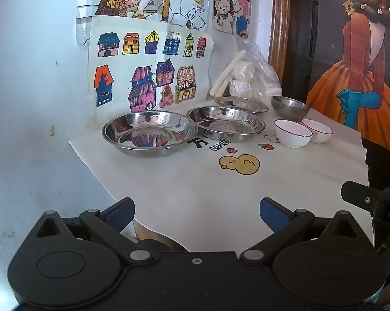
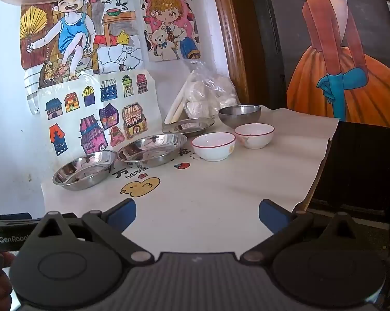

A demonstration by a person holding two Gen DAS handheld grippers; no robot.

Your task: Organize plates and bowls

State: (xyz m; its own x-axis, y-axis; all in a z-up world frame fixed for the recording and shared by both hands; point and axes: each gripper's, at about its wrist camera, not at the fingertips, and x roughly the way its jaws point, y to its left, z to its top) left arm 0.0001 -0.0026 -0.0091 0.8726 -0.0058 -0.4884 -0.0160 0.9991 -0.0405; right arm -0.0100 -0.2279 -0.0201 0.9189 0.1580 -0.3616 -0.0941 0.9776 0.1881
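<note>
Three steel plates stand in a row on the white cloth: the nearest plate, the middle plate and the far plate. To their right are a steel bowl and two white bowls with red rims, one nearer and one farther. My left gripper hangs open over the cloth's near edge, well short of the plates. My right gripper is open too, with nothing between its fingers.
The table is covered by a white cloth with a yellow duck print. A plastic bag of white lumps and white sticks lean at the back. Drawings hang on the wall behind. The table's right edge drops off beside a dark painted panel.
</note>
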